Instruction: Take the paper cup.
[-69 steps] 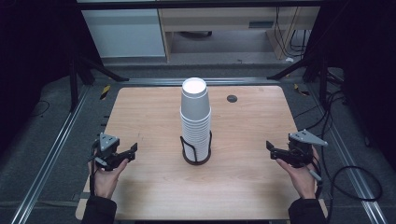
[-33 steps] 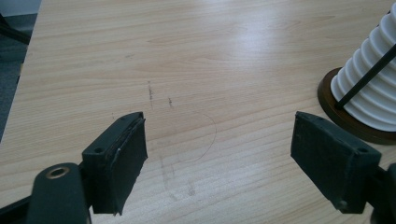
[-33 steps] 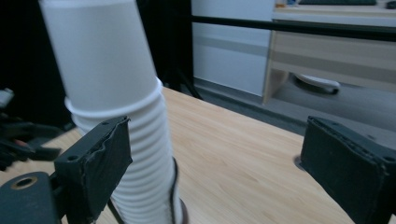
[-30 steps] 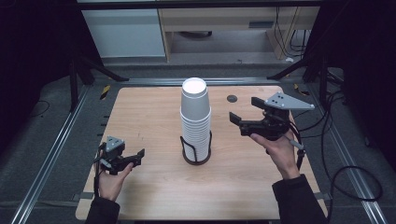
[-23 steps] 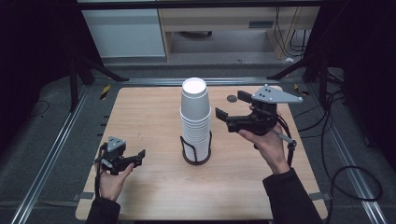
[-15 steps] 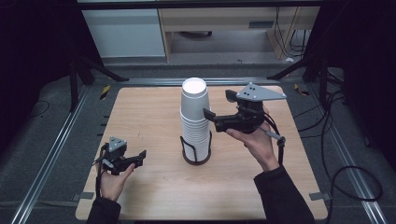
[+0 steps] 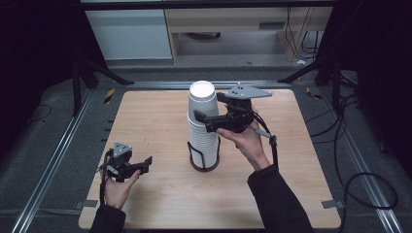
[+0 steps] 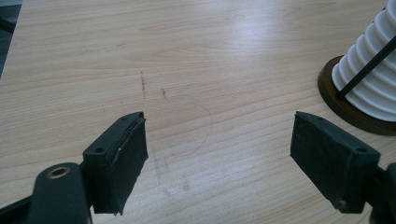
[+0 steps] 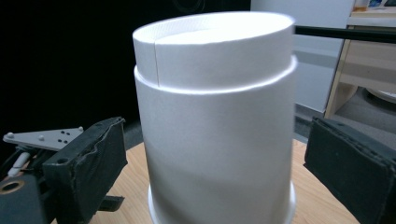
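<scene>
Right claw [image 7: 203, 120]: has moved since the earlier frames from the right edge of the tabletop [image 7: 301, 165], inward and up, to the upper part of the stack of white paper cups [image 7: 203, 121]. Its jaws stand spread, one on either side of the top cup [image 9: 217, 116], which sits between them; the right gripper view shows a gap at each pad, so nothing is gripped. Grey three-cornered plate [image 7: 248, 91] on top of this claw, a cable trailing back along the forearm.

Left claw [image 7: 144, 165]: has shifted only slightly, staying low near the front left of the tabletop. Jaws released and wide apart over bare wood in the left gripper view, holding nothing.

Stack of white paper cups: position unchanged. Upright, near the middle of the tabletop, seated in a dark round holder [image 7: 203, 162] with thin black upright rods. The holder's base and the ribbed lower rims of the cups appear at the right edge of the left gripper view.

Tabletop: light wood grain, rounded corners, faint pencil-like marks and scuffs [image 8: 152, 86] in front of the left claw.

Room: dim. Dark grey floor, metal rails [image 7: 53, 160] along both sides of the tabletop, black cables [image 7: 359, 160] on the right, pale cabinets [image 7: 131, 34] at the rear.
</scene>
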`<act>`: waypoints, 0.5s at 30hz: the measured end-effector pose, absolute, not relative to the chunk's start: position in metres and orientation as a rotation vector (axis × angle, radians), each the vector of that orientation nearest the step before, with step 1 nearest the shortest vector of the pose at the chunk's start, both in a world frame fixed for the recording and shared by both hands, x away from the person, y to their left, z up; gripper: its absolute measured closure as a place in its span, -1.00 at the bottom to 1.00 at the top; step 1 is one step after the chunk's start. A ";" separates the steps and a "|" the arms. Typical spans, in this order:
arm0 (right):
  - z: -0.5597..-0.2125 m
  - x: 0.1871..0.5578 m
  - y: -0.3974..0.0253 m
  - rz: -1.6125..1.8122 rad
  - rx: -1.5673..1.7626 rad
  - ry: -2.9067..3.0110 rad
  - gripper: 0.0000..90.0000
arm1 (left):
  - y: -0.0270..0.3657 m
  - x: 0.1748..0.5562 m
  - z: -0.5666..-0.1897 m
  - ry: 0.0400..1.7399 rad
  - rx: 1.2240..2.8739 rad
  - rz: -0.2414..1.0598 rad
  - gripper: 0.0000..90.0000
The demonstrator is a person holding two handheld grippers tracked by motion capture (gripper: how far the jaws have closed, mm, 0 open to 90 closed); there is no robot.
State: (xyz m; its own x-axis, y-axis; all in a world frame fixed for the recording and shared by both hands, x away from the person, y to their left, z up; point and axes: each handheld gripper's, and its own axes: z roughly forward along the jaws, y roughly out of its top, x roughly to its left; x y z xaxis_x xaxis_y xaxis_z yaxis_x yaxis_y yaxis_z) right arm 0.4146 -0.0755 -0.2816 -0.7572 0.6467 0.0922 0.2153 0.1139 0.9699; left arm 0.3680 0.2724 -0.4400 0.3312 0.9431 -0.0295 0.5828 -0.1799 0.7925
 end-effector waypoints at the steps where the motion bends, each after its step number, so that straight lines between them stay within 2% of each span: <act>1: -0.282 0.416 -0.073 1.672 0.838 2.051 -0.88 | 0.272 0.368 -0.440 1.347 1.871 0.628 -0.60; 15: -0.295 0.429 -0.053 1.585 0.858 2.091 -0.81 | 0.271 0.369 -0.442 1.350 1.881 0.622 -0.60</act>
State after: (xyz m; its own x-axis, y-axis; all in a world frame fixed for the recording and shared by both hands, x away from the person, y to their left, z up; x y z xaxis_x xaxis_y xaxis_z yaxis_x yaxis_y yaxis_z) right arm 0.4295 -0.0528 -0.2948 -0.7421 0.6674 0.0621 0.2401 0.1783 0.9542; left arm 0.3689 0.2710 -0.4422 0.3329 0.9425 -0.0286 0.5910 -0.1849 0.7852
